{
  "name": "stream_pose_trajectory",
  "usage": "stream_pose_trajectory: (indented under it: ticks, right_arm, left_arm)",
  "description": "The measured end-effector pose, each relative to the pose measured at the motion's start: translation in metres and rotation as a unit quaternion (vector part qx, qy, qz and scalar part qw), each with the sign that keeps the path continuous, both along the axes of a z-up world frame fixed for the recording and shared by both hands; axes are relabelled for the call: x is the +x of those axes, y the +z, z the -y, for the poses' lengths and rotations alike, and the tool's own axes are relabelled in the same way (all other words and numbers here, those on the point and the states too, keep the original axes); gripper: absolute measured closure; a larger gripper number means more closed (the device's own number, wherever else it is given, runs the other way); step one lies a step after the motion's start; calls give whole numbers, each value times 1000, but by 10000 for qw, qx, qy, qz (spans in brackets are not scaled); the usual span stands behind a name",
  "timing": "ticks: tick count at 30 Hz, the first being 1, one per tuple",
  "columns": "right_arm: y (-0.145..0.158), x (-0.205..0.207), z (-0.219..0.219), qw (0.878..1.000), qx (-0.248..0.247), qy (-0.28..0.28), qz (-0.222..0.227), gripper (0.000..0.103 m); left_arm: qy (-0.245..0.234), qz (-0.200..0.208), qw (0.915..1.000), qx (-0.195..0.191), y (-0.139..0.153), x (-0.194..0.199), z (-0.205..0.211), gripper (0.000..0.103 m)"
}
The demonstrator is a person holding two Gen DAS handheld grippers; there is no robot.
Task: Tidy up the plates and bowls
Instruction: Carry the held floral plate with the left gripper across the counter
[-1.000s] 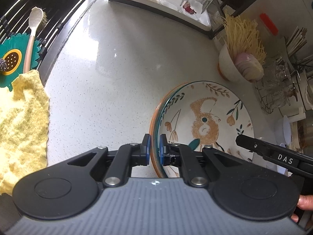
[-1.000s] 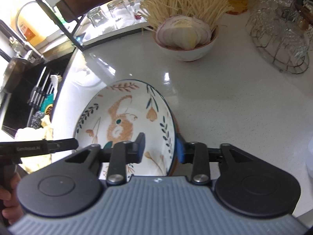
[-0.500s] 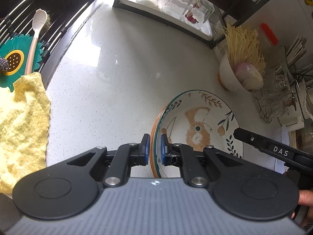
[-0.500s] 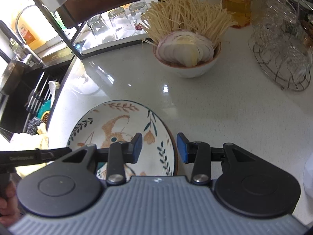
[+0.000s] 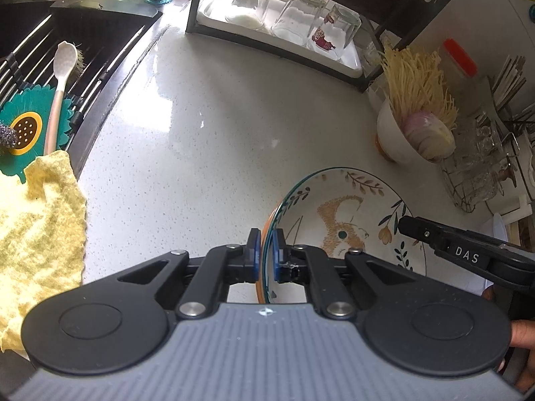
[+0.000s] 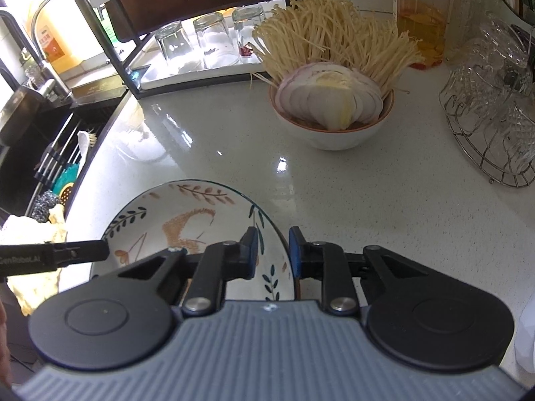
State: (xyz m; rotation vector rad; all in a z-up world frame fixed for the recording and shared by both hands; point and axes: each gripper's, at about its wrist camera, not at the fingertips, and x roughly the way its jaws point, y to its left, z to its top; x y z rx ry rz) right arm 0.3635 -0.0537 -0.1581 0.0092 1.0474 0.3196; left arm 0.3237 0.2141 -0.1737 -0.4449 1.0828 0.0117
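With left gripper point(image 5: 265, 247) clamped on the plate point(image 5: 344, 220) rim at nine o'clock and right gripper point(image 6: 272, 245) closing over it at three, risks tipping or chipping if pinched unevenly.

A wide bare stretch of the bench point(image 5: 200, 153) is lying open ahead of the patterned plate point(image 5: 347, 214), between the sink point(image 5: 83, 33) on the left and the bowl of mushrooms and onion point(image 6: 334, 113) on the right. The glass rack point(image 5: 284, 33) is closing off the far edge. A wire basket of glassware point(image 6: 495, 127) is crowding the right side, and a yellow cloth point(image 5: 36, 227) is covering the near left.
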Motion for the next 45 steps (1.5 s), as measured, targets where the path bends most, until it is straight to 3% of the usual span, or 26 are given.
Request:
stream_pose_trajectory:
  ticks: [13, 23, 37, 45]
  right_arm:
    - [-3, -1, -5, 9999, -89, 65, 15, 80]
    - [6, -3, 7, 9994, 254, -248, -7, 80]
    - [55, -21, -1, 9967, 502, -360, 532, 80]
    - [86, -40, -12, 9934, 590, -450, 873, 80]
  left_arm:
    - [-121, 24, 9998, 138, -2, 6, 2, 95]
    - [-188, 81, 9996, 204, 0, 1, 3, 94]
    - [-598, 709, 9937, 622, 56, -14, 7, 94]
    - [-759, 1105, 9891, 606, 92, -27, 0, 94]
